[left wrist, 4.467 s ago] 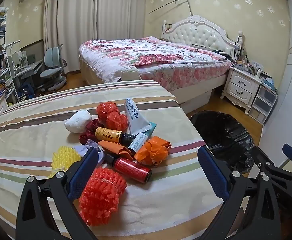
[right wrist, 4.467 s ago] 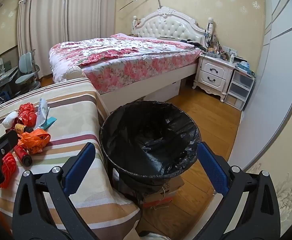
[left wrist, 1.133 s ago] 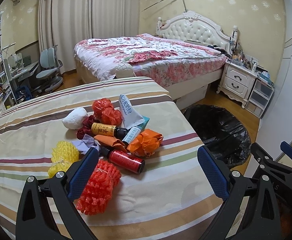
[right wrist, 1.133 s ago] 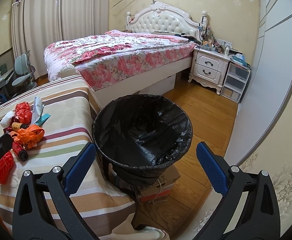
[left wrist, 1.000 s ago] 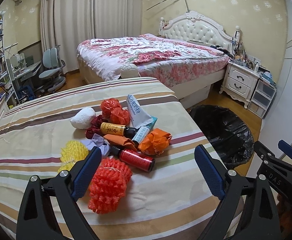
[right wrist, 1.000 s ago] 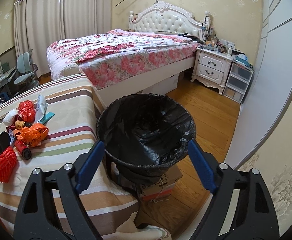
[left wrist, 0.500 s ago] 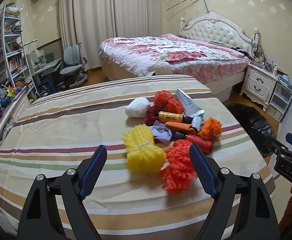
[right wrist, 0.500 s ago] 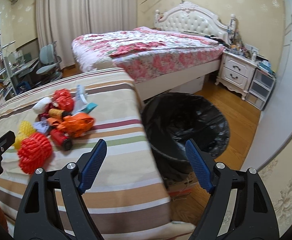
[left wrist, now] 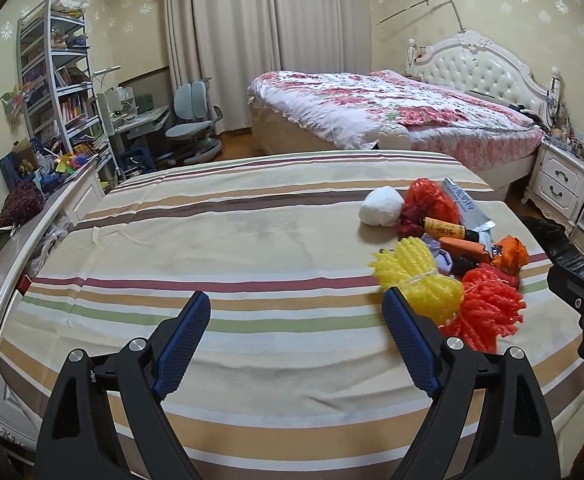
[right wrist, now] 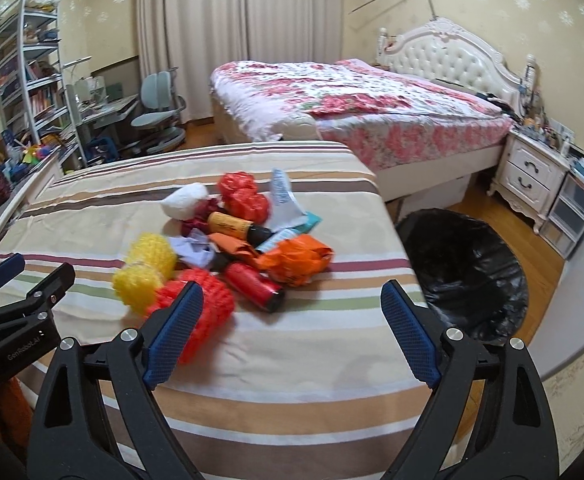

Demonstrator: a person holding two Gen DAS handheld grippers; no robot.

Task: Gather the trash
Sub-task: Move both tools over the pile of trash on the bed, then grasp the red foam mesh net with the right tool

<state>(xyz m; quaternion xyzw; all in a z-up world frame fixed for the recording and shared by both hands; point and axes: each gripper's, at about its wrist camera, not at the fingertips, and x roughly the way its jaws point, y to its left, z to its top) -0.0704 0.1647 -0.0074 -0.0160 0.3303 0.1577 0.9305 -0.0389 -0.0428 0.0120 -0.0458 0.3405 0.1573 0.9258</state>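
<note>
A pile of trash lies on the striped cloth of the table (right wrist: 292, 360): a yellow foam net (right wrist: 145, 271), a red foam net (right wrist: 208, 312), a red can (right wrist: 254, 285), crumpled orange paper (right wrist: 298, 259), a brown bottle (right wrist: 238, 227) and a white ball (right wrist: 184, 201). The bin with a black bag (right wrist: 470, 272) stands on the floor to the right of the table. My right gripper (right wrist: 290, 332) is open and empty, in front of the pile. My left gripper (left wrist: 296, 340) is open and empty, left of the pile; the yellow net (left wrist: 420, 276) is by its right finger.
A bed with a flowered cover (right wrist: 356, 108) stands behind the table. A white nightstand (right wrist: 532, 176) is at the far right. A desk, a chair (left wrist: 192, 120) and a bookshelf (left wrist: 60, 80) are at the far left. The wooden floor (right wrist: 544, 256) shows around the bin.
Both grippers have swung to the left. The pile has shifted to the right in the left wrist view, and the right wrist view now faces the pile instead of the bin.
</note>
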